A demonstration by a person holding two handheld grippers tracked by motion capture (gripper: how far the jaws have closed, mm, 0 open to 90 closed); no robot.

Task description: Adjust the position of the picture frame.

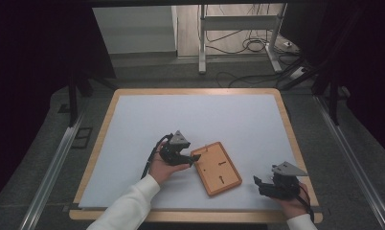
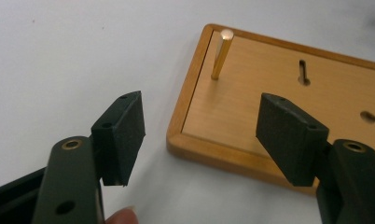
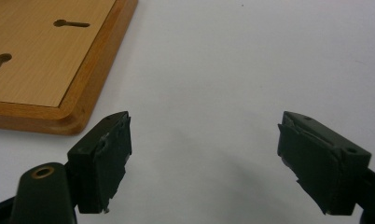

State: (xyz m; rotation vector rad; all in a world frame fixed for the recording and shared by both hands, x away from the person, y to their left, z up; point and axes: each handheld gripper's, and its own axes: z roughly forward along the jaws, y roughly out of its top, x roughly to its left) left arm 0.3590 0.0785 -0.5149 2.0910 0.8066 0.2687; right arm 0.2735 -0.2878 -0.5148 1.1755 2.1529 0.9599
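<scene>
You're working over the white rectangular surface with a light wood border (image 1: 133,124). The flat orange-brown wooden board with a raised rim and keyhole slots (image 1: 216,167) is lying near the front edge, between your hands, not lifted yet, so the grasp is still ahead. You're holding the left hand-held gripper (image 1: 189,160) with jaws apart, straddling the board's near corner, pads not pressing. The right hand-held gripper (image 1: 258,184) is waiting just beside the board, jaws wide, empty. A small brass pin (image 2: 221,53) is standing upright in the board's corner.
</scene>
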